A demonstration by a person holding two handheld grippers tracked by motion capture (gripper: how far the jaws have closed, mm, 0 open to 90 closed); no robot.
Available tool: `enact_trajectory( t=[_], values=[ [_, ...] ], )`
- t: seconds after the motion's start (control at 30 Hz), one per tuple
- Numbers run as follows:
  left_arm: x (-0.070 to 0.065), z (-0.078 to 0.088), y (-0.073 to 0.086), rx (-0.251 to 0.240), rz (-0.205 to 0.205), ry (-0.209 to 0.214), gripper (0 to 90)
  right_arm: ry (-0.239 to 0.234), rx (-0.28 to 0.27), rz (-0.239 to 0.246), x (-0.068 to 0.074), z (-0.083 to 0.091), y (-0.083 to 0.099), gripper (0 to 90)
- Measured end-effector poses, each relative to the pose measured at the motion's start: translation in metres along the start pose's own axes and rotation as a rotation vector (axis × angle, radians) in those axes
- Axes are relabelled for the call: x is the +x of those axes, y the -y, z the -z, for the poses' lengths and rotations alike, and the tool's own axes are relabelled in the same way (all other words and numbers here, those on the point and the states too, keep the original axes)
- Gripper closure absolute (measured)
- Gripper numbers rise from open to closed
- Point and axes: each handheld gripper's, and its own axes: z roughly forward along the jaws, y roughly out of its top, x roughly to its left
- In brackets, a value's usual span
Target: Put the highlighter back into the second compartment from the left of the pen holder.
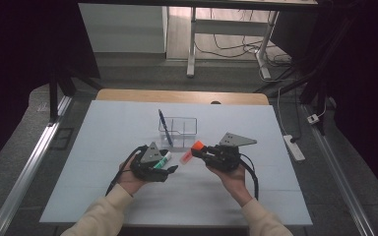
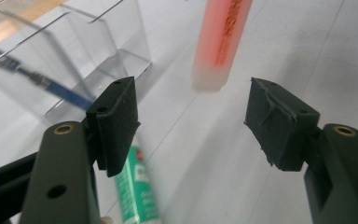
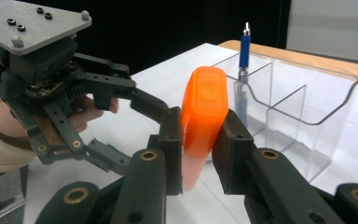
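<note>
White sheeting covers the worktop, and a clear divided organizer stands toward its far edge near the middle, a blue pen leaning in its left compartment. The right gripper is clamped on an orange highlighter just below its cap, holding it off the sheet in front of the organizer, its pale lower end pointing toward the left gripper. That one stands released, nothing between its pads, with a green-labelled marker lying on the sheet just beside its left jaw. The likeliest trouble, I judge, is the highlighter pivoting in the narrow pinch and slipping as it is tipped toward a compartment. It could also clip the organizer's rim and shove the light box, or knock the pen over.
</note>
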Motion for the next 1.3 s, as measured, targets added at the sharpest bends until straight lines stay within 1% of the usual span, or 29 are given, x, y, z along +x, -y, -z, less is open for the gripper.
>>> enact_trajectory(
  t=[0.2, 0.27, 0.43, 0.67, 0.83, 1.13, 1.3],
  values=[
    [0.008, 0.016, 0.011, 0.001, 0.032, -0.031, 32.0, 0.006, -0.005, 0.013, 0.000, 0.002, -0.002, 74.1],
    [0.012, 0.019, 0.013, 0.001, 0.050, -0.038, 31.5, 0.007, -0.008, 0.014, 0.000, 0.003, -0.002, 74.1],
    [0.019, 0.025, 0.018, 0.005, 0.066, -0.050, 31.2, 0.013, -0.017, 0.025, 0.000, 0.004, -0.005, 74.1],
    [0.020, 0.035, 0.027, 0.018, 0.074, -0.054, 31.1, 0.022, -0.035, 0.032, -0.002, 0.005, -0.011, 74.2],
    [0.021, 0.043, 0.036, 0.035, 0.080, -0.068, 31.3, 0.028, -0.053, 0.044, -0.003, 0.004, -0.017, 74.1],
    [0.025, 0.059, 0.058, 0.042, 0.128, -0.093, 31.3, 0.026, -0.071, 0.052, -0.005, -0.003, -0.026, 74.1],
    [0.027, 0.064, 0.065, 0.048, 0.137, -0.097, 31.4, 0.029, -0.081, 0.056, -0.005, -0.008, -0.031, 74.1]
  ],
)
